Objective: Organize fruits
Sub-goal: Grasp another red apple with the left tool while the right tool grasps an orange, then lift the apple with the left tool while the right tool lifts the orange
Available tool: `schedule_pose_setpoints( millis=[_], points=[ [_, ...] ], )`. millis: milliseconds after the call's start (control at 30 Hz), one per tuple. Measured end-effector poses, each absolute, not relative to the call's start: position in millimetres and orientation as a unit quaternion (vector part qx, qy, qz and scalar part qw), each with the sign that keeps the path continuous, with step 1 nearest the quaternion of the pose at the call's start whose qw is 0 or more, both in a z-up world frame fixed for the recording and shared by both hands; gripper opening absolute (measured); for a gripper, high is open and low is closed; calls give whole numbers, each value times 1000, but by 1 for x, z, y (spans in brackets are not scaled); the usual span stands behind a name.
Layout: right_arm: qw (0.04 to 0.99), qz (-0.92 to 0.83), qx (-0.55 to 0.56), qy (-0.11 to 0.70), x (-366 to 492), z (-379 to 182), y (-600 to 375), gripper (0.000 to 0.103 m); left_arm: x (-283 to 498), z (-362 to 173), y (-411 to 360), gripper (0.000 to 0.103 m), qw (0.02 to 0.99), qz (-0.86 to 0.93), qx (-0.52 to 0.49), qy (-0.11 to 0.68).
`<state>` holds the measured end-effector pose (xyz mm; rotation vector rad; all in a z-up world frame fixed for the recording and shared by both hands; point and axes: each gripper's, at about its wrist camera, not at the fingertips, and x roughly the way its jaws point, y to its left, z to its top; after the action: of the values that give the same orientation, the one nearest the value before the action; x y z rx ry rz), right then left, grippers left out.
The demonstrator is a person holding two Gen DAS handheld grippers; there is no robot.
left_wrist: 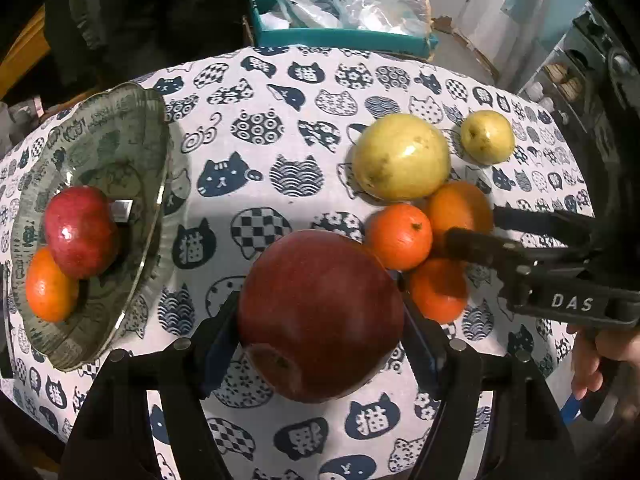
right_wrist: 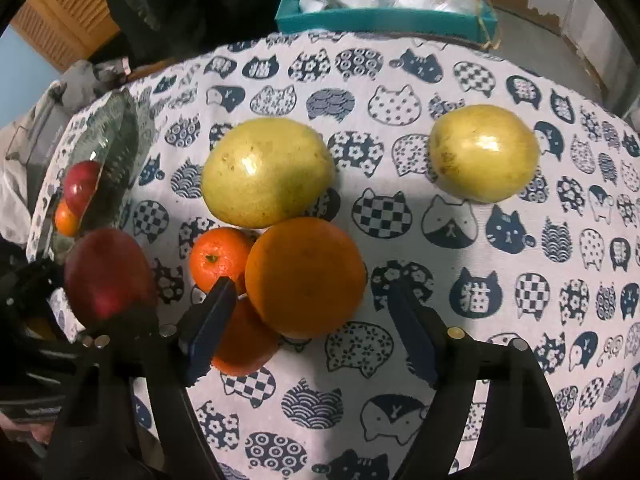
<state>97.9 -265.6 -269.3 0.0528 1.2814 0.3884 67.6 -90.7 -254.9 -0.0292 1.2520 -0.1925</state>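
left claw (left_wrist: 320,312) clamped on red apple (left_wrist: 320,316) | right claw (right_wrist: 312,312) spread wide around big orange (right_wrist: 306,278), not gripping

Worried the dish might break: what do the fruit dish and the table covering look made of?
The dish looks like clear glass, ribbed at the rim: the cat print shows through it and its edge glints. The table covering seems woven cotton or linen, matte, printed with navy cats; the exact fibre cannot be told.

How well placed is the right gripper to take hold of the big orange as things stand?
Probably yes. The right gripper is open with a finger on either side of the big orange. The small mandarin sits close against the left finger and may get nudged.
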Motion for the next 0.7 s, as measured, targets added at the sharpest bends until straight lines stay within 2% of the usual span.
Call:
schedule_pose_setpoints(
  millis=[133, 200, 267, 567, 700],
  points=[
    [774, 185, 36, 604, 103, -279, -265, 71, 71, -258, -85, 76, 803, -88, -23, 588],
    [770, 194, 48, 605, 104, -282, -267, 64, 72, -259, -85, 76, 803, -89, -25, 589],
    [770, 195, 55, 605, 104, -283, -268, 63, 74, -260, -86, 76, 802, -90, -26, 590],
    [811, 97, 8, 577, 97, -269, -297, 62, 83, -258, -93, 76, 804, -94, -28, 586],
    [805, 89, 26, 586, 99, -277, -309, 63, 85, -258, -95, 76, 805, -95, -26, 585]
  ],
)
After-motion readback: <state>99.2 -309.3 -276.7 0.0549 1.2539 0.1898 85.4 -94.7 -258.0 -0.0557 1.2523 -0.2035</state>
